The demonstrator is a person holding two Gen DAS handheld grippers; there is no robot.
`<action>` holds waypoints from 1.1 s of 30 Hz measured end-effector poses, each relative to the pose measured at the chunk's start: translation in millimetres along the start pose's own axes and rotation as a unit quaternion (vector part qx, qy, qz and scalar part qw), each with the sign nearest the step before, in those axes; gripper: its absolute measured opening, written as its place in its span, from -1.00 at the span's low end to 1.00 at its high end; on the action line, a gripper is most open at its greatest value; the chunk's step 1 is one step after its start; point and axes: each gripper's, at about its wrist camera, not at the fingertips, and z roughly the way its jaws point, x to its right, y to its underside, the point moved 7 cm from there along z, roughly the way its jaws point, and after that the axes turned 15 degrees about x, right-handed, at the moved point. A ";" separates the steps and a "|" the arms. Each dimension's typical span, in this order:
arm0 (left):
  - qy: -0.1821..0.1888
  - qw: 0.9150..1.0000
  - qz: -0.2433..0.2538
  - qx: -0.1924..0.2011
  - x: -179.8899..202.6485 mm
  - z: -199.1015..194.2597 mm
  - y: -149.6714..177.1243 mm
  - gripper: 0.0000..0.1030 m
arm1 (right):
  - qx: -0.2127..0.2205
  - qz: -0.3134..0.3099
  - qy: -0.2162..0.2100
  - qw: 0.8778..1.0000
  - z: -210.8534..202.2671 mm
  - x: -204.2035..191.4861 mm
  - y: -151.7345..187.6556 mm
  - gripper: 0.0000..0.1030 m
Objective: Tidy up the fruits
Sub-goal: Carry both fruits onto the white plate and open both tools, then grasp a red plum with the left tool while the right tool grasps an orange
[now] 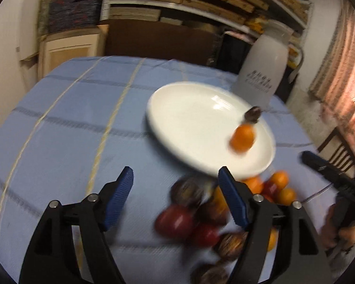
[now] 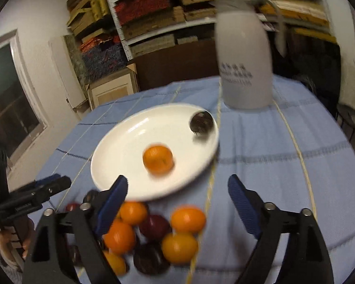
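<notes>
A white plate (image 1: 189, 118) (image 2: 120, 151) sits on the blue cloth. It holds one orange fruit (image 1: 242, 139) (image 2: 157, 158) and one dark round fruit (image 1: 252, 114) (image 2: 201, 122) near its rim. A pile of orange, red and dark brown fruits (image 1: 208, 215) (image 2: 153, 232) lies on the cloth just in front of the plate. My left gripper (image 1: 177, 197) is open and empty, above the pile's left side. My right gripper (image 2: 177, 203) is open and empty, above the pile. Each gripper shows at the edge of the other's view (image 1: 324, 168) (image 2: 42, 189).
A tall white thermos jug (image 1: 262, 64) (image 2: 245, 54) stands behind the plate. The table is covered with a blue checked cloth (image 1: 71, 123) (image 2: 260, 153). Shelves of stacked boards and a wooden cabinet (image 1: 68, 47) stand beyond the far edge. A wooden chair (image 1: 336, 149) stands to the right.
</notes>
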 end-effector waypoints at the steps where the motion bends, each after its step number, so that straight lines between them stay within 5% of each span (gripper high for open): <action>1: -0.011 1.000 0.001 -0.003 -5.0 -7.1 10.7 0.40 | -0.006 0.010 -0.002 1.000 -4.9 4.4 5.7 0.73; 11: -0.031 0.999 -0.006 -0.008 -16.6 -31.6 38.9 0.55 | -0.020 0.136 -0.018 0.990 -40.7 34.2 38.0 0.93; 33: -0.049 0.997 0.051 -0.015 -5.5 -10.3 39.8 0.56 | -0.019 0.058 0.000 0.998 -39.2 19.8 43.5 0.93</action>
